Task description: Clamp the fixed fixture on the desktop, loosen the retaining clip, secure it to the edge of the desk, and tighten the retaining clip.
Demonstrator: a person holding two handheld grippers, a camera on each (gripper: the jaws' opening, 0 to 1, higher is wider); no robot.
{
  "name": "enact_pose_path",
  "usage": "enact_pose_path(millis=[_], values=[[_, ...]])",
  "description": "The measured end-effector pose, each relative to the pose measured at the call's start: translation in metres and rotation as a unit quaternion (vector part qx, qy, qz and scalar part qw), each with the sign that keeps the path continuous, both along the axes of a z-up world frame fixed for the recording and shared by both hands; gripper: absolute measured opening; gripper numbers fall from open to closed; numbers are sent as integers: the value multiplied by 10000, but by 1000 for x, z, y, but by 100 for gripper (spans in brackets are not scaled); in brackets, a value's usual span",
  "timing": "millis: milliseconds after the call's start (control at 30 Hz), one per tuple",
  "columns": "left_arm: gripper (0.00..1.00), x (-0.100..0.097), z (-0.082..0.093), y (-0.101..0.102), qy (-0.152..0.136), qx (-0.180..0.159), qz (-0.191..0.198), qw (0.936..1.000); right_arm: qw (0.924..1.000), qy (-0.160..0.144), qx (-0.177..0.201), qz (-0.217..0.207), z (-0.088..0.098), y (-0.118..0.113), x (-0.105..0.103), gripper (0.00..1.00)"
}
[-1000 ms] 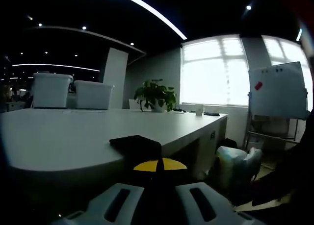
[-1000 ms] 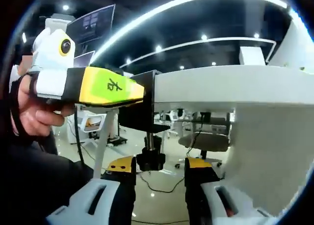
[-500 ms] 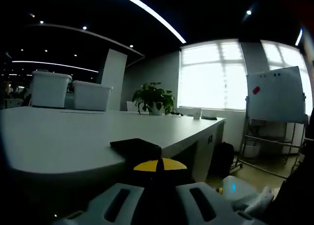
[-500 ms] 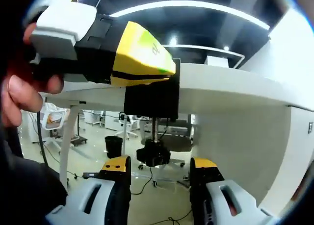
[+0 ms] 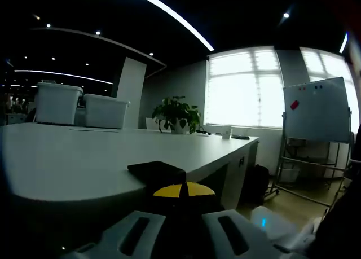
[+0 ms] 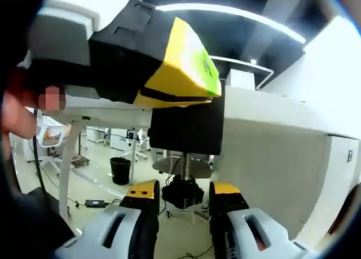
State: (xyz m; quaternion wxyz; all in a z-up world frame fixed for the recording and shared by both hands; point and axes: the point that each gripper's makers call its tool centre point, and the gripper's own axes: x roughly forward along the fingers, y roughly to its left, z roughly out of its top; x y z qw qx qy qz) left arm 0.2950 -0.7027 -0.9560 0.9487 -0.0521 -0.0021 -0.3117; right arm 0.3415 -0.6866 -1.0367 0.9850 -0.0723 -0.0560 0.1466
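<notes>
A black clamp fixture [image 6: 187, 126] sits on the edge of the white desk [image 6: 271, 109], its screw and round black knob [image 6: 182, 192] hanging under the desktop. My left gripper [image 6: 189, 81] comes in from the left, shut on the clamp's upper part. My right gripper [image 6: 184, 194] is below the desk with its yellow-tipped jaws close on either side of the knob, thin gaps showing. In the left gripper view the clamp's top plate [image 5: 157, 171] lies on the desk [image 5: 84, 157], just beyond my left gripper [image 5: 184, 190], whose yellow tips are together.
Two white bins [image 5: 59, 104] and a potted plant [image 5: 177, 109] stand far back on the desk. A whiteboard [image 5: 318, 109] is on the right by the windows. Under the desk are a black waste bin [image 6: 119, 170] and office chairs. A person's hand [image 6: 22, 109] holds the left gripper.
The right gripper view has come closer to the clamp, and the right jaws have narrowed around the knob. The left gripper and the clamp's top plate have stayed put.
</notes>
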Motion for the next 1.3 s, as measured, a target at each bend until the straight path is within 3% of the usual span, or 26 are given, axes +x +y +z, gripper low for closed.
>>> enact_pose_path(millis=[300,567,667,767,967,1033,1200,1300], values=[[1,0,0,0,-6,3,0,10000,10000,50,-3,44,1,0,-2,27],[1,-1,0,0,-7,4,3,10000,9939,101,-138,1089,1,6,-3,26],[1,-1,0,0,-5,15,13,10000,9874,125,-290,1553,1,8,-3,26],[1,-1,0,-1,-2,29,18,10000,9781,274,-127,2060,0,13,-6,26],[1,0,0,0,-32,96,1,9999,9517,212,-550,3014,0,18,-7,26],[1,1,0,0,-26,94,4,10000,9431,361,-431,3277,0,21,-8,26],[1,1,-1,0,-13,109,7,9999,9282,338,-363,3688,-1,22,-9,26],[1,1,-1,0,-39,154,-4,9999,9262,399,-305,3738,-1,24,-9,27]])
